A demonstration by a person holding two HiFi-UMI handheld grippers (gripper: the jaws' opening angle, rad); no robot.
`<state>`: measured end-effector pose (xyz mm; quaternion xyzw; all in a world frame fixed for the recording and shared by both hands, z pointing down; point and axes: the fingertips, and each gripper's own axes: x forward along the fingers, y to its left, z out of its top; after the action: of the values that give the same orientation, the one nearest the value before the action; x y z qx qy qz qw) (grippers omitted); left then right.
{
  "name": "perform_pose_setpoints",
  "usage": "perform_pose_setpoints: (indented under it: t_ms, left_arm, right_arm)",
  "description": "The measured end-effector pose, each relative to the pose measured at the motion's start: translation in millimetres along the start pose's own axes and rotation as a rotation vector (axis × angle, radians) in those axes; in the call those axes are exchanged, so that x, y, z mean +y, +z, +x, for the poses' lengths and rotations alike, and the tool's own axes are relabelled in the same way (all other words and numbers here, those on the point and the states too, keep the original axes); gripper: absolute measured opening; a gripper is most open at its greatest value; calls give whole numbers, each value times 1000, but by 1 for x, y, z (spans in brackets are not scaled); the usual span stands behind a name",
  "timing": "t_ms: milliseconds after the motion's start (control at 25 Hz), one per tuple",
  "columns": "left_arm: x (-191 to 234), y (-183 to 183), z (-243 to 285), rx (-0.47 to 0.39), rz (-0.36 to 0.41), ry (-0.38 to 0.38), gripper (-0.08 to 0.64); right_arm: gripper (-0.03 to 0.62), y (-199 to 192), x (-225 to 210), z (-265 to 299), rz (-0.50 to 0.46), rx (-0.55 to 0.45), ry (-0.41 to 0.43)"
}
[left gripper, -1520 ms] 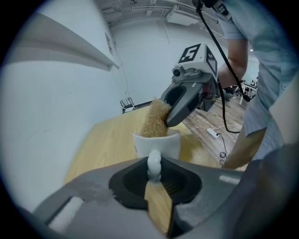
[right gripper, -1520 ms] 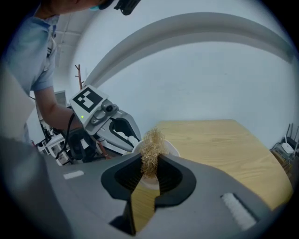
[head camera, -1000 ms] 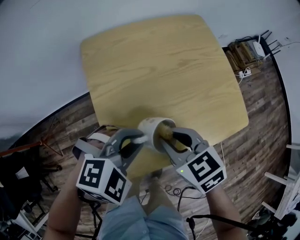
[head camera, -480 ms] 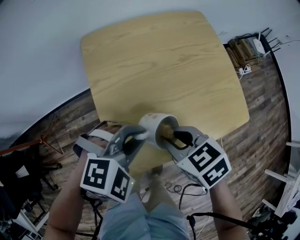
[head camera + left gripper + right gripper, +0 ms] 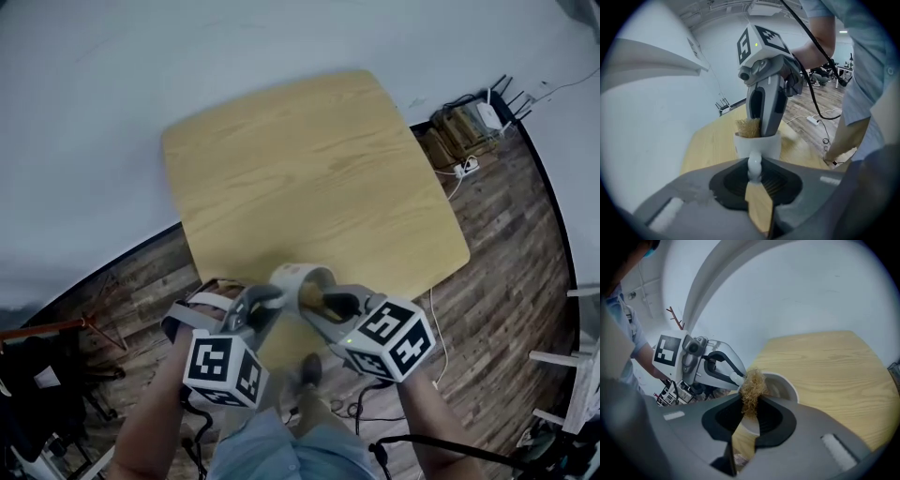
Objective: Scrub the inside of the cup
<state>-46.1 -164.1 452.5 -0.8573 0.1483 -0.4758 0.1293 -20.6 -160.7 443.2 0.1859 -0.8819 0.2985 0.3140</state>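
A white cup [image 5: 298, 278] is held up over the near edge of the wooden table [image 5: 309, 178]. My left gripper [image 5: 272, 296] is shut on the cup's handle [image 5: 754, 164], which stands between its jaws with the cup's body [image 5: 759, 144] just beyond. My right gripper [image 5: 324, 302] is shut on a golden fibrous scrubber [image 5: 752, 387]. The scrubber is pushed into the cup's mouth [image 5: 783, 384] and shows above the rim as a tuft [image 5: 748, 127]. The two grippers face each other across the cup. The cup's inside is mostly hidden.
The table's near edge runs just under the cup, with wood-plank floor [image 5: 506, 244] beyond it. A power strip and cables [image 5: 459, 167] lie on the floor at the right. The person's shoe [image 5: 307, 369] stands below the grippers. Dark equipment [image 5: 37, 384] sits at the far left.
In the head view both grippers and the cup have shifted lower and a little left, closer to the person. Both grips are unchanged and the scrubber stays in the cup.
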Motion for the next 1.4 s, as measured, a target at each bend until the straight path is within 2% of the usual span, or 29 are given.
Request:
perform_pose_setpoints:
  t_ms: [520, 800, 1240, 1400]
  left_arm:
    - [-5, 5, -9, -3, 35, -6, 78]
    - [-1, 14, -10, -2, 27, -4, 78]
    - [4, 9, -8, -3, 16, 21, 79]
    - [5, 9, -3, 9, 57, 28, 78]
  right_arm:
    - [71, 11, -9, -17, -97, -62, -97]
    - [71, -2, -30, -19, -66, -54, -129]
    - [71, -24, -20, -8, -41, 39, -74]
    - [71, -23, -13, -8, 7, 20, -30]
